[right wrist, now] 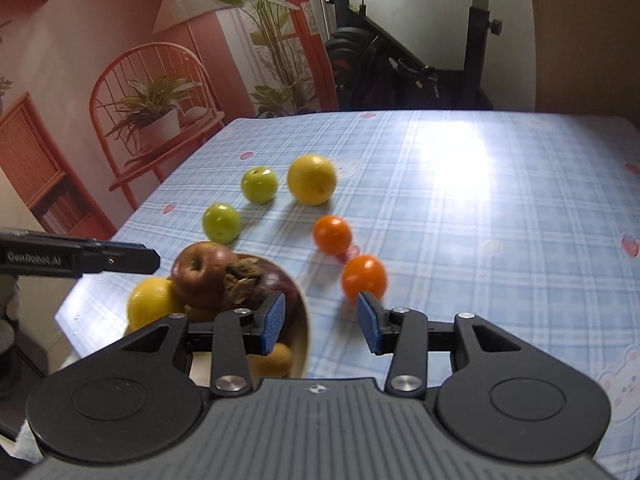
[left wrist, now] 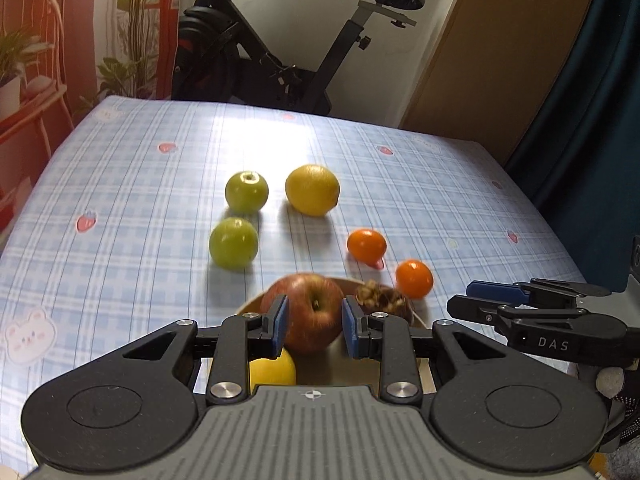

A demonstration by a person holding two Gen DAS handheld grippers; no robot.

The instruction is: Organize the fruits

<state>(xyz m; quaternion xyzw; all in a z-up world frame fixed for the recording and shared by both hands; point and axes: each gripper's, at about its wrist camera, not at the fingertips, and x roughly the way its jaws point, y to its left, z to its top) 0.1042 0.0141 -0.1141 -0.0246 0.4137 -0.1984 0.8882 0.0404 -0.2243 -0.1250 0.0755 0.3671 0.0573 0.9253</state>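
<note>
Exercise bike [left wrist: 288, 52] behind plaid-clothed table [left wrist: 400, 168], coral mural wall [right wrist: 80, 80]

I see my left gripper [left wrist: 314, 322], black-framed with blue pads, level and pointing forward, its jaws parted with a clear gap on either side. My right gripper [right wrist: 321, 322], of the same build, stands just beside it to the right, jaws spread wide with nothing between the blue pads [right wrist: 273, 322]. Both point along the same heading. No hand or wrist shows clearly.
</note>
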